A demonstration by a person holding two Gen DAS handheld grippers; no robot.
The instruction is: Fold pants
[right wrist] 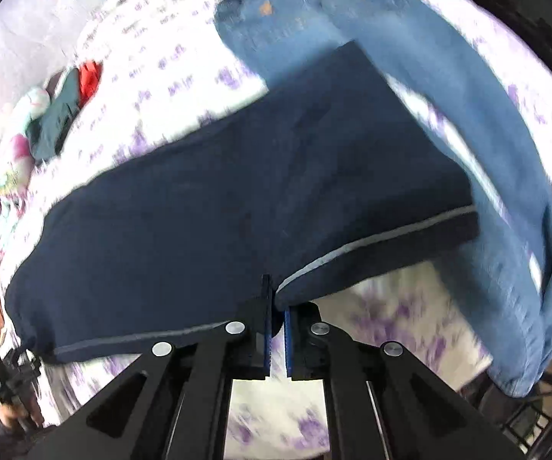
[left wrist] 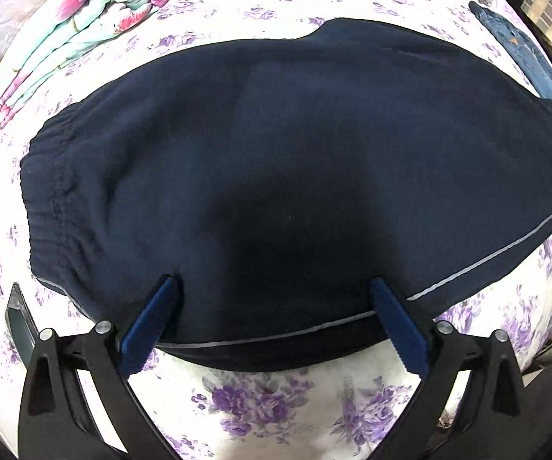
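Pants [left wrist: 295, 161] lie lengthwise along the bed's [left wrist: 276, 402] near edge; right claw [right wrist: 276, 299] pinches their hem, left claw [left wrist: 272, 287] gapes wide, empty.

Navy pants [left wrist: 276, 161] with a grey stripe lie on a white bedsheet [left wrist: 276, 414] printed with purple flowers.
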